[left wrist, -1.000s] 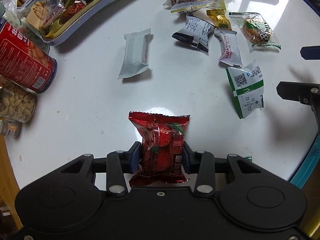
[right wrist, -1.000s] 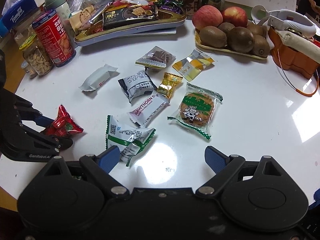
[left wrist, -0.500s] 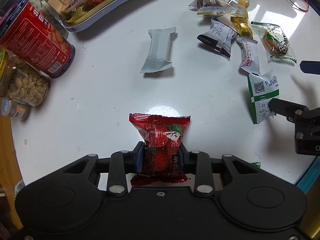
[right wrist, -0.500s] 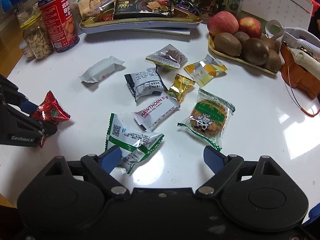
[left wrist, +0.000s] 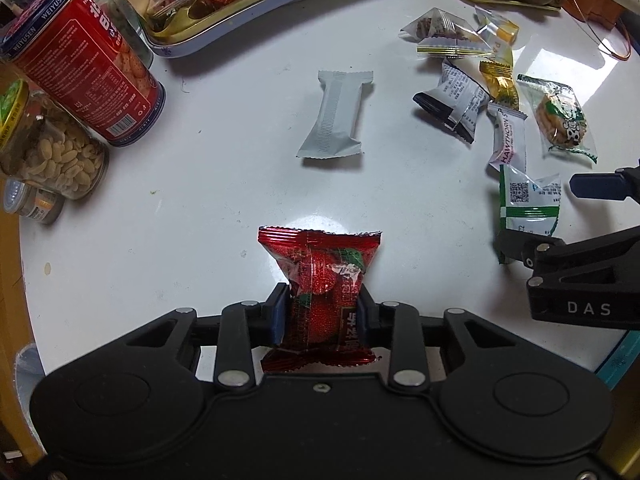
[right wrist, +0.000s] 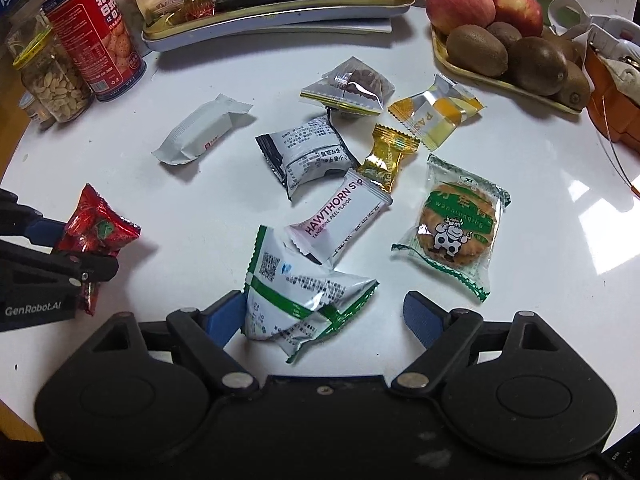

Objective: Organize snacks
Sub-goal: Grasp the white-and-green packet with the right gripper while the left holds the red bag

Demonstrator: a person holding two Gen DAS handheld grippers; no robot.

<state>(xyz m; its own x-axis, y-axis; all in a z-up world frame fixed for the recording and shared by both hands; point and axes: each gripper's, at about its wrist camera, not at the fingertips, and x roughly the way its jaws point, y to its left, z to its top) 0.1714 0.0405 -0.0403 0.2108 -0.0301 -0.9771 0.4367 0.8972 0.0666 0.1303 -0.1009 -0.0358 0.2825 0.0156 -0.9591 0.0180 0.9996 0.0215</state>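
My left gripper (left wrist: 322,312) is shut on a red strawberry-print snack packet (left wrist: 320,264) and holds it just above the white table (left wrist: 200,208). The same packet (right wrist: 100,228) shows at the left of the right wrist view. My right gripper (right wrist: 324,312) points down over a crumpled green-and-white packet (right wrist: 304,292). Its jaws are closing with that packet between them. The left pad is right beside the packet and the right pad stands apart from it. From the left wrist view, the right gripper (left wrist: 544,216) straddles the green-and-white packet (left wrist: 528,200).
Loose snacks lie beyond: a white bar (right wrist: 200,132), a black-and-silver packet (right wrist: 308,156), a Hawthorn bar (right wrist: 340,216), a cookie pack (right wrist: 456,220), a gold candy (right wrist: 388,156). A gold-rimmed snack tray (right wrist: 260,20), a red tin (right wrist: 96,36), a peanut jar (right wrist: 52,80) and a fruit tray (right wrist: 480,76) line the back.
The left jaws have squeezed tighter on the red packet and the wrist has rolled. The right gripper has come down over the green-and-white packet, its jaws narrowing.
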